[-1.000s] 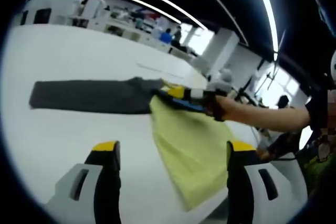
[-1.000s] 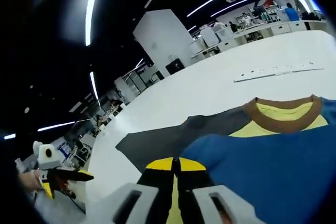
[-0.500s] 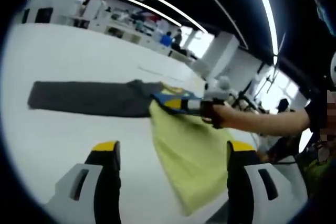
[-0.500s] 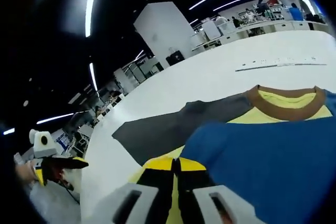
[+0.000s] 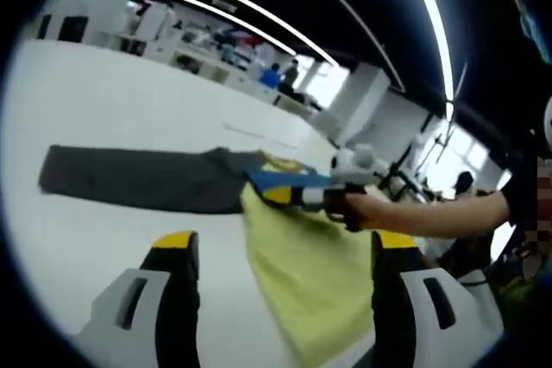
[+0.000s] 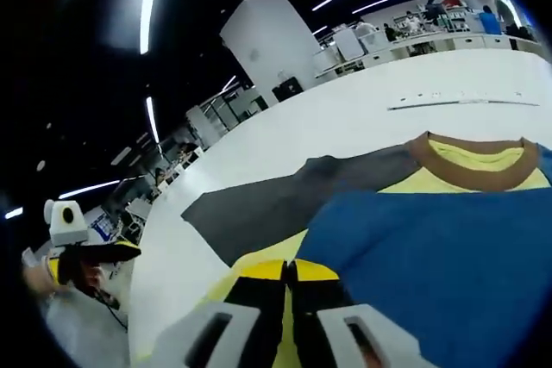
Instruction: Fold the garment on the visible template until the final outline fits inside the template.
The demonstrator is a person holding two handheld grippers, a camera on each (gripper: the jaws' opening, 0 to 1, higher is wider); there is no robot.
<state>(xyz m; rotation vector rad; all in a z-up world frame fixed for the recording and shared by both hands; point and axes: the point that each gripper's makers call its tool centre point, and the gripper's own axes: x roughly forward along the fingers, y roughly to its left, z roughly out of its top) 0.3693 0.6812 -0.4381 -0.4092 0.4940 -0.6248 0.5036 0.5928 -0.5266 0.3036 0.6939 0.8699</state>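
Soft matt cloth all over the garment (image 6: 431, 239): blue face, pale yellow lining, a ribbed brown collar (image 6: 470, 165), a dark grey sleeve (image 5: 138, 180) lying limp. The bench (image 5: 112, 101) underneath looks smooth, white, faintly sheeny. The left gripper (image 5: 285, 299) shows hard plastic, black and grey, yellow-tipped jaws.

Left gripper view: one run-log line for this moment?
right claw: shut on blue-and-yellow shirt | left claw: open, unladen | dark grey sleeve: flat on white table

White pillar (image 6: 276, 49), ceiling light strips (image 5: 250, 8), distant workbenches (image 6: 431, 36), people in background (image 5: 278, 75).
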